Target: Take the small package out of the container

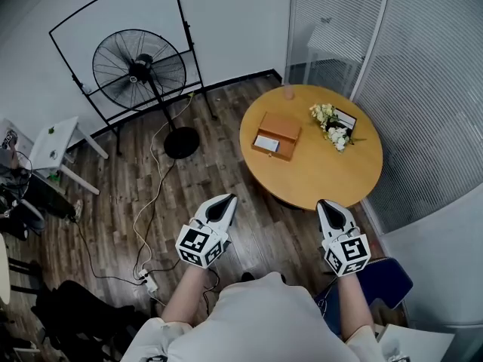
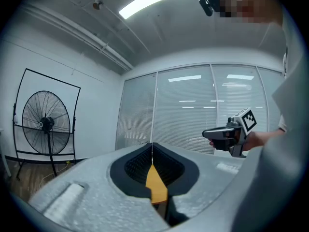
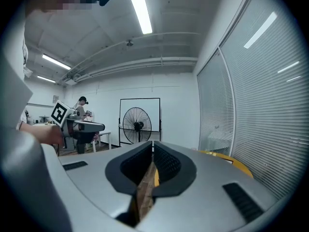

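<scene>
With left gripper (image 1: 229, 200) and right gripper (image 1: 326, 204) both clamped shut on nothing, well short of the brown box (image 1: 278, 134) on the far round table (image 1: 324, 179), might arrive unopened and knock its small white package (image 1: 266, 143) askew.

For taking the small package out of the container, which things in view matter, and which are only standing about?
Belong to the job: container, small package, left gripper, right gripper, both grippers shut and empty.
Only standing about: fan, flowers, power strip, white side table.
</scene>
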Demonstrator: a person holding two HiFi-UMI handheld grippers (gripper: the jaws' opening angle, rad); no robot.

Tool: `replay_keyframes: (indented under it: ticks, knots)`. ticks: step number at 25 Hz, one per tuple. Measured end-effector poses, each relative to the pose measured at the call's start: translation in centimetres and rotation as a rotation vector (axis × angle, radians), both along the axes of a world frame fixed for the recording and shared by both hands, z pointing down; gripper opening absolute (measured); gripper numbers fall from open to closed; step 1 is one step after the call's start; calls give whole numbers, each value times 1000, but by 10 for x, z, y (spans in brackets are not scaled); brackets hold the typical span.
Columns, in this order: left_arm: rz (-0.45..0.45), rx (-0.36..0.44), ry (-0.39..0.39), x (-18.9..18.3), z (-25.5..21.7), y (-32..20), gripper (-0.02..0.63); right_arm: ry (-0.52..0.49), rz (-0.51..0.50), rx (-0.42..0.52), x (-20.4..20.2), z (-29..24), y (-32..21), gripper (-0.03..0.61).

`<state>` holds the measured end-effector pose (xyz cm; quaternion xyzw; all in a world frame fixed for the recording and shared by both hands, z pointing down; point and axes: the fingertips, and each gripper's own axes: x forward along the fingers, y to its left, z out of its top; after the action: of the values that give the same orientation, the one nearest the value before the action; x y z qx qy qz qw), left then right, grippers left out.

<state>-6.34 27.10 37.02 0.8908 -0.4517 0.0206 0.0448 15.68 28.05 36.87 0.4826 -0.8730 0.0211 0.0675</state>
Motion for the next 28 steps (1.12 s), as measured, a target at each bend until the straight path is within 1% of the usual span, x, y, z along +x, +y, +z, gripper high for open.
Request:
replay_keyframes:
  ticks: [3, 6, 12, 21, 28]
  knots:
    - [5, -2, 12, -5, 1, -2, 20, -11, 13, -12, -2, 2, -2, 14]
    - [9, -6, 16, -12, 5, -2, 20, -21, 28, -19, -6, 5, -3, 63]
    - [14, -20, 1, -28, 19, -3, 20, -19, 56, -22, -20, 11, -2, 112]
    - [46, -41, -7, -44, 34, 0, 20, 0, 94, -40, -36, 20, 5, 120]
    - [25, -68, 30, -54, 40, -13, 20, 25, 97, -55, -39, 27, -3, 121]
